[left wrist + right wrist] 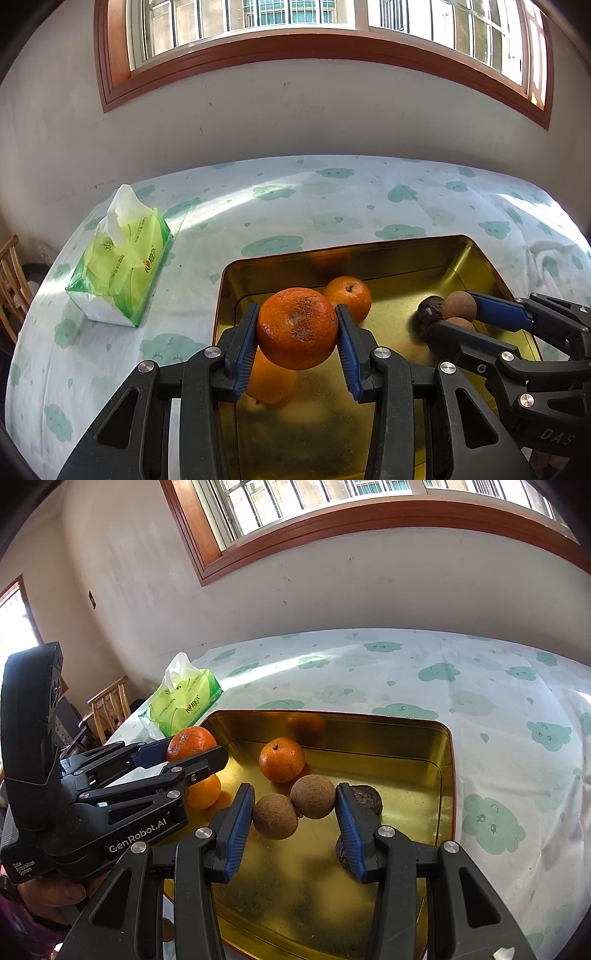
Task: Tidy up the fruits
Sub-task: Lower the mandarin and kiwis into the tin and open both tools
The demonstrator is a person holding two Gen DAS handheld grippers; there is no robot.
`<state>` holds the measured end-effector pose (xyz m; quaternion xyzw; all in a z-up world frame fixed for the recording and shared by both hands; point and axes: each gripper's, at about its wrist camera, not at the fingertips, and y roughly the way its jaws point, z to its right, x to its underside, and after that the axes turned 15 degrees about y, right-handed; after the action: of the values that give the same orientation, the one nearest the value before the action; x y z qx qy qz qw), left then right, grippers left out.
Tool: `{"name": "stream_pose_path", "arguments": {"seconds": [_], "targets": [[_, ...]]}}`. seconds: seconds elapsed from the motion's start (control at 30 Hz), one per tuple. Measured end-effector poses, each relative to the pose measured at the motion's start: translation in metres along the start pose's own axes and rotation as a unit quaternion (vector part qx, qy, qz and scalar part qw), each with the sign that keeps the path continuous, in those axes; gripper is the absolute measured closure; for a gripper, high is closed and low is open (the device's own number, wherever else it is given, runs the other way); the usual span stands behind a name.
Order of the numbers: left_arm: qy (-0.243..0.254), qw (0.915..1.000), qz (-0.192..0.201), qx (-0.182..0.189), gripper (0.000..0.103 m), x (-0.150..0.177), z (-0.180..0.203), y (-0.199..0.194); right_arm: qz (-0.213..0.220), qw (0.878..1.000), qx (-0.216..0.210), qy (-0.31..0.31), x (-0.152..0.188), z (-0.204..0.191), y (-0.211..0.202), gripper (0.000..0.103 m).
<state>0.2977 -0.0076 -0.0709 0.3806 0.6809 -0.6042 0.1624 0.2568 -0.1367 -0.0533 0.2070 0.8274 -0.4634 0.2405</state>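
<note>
Oranges: left gripper pinches a scarred orange mid-frame above the gold tray. Right gripper squeezes two brown fruits together, lower centre. Risk: the pair touch only side-on; one may pop out and roll.

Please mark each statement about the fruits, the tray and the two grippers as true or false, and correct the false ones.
1. The left gripper holds an orange. True.
2. The gold tray contains no fruit. False: oranges and brown fruits lie in it.
3. The right gripper has two brown round fruits between its fingers. True.
4. The tissue pack lies inside the tray. False: it rests on the tablecloth, beside the tray.
</note>
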Motion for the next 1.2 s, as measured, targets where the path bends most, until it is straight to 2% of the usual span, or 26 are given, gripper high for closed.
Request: {"name": "stream_pose_path", "arguments": {"seconds": [1.2], "targets": [[-0.001,0.9997,-0.025,0.002,0.062,-0.003,-0.01,0.019,-0.02,1.0,0.012,-0.002,-0.01,-0.004,0.02,0.061]]}}
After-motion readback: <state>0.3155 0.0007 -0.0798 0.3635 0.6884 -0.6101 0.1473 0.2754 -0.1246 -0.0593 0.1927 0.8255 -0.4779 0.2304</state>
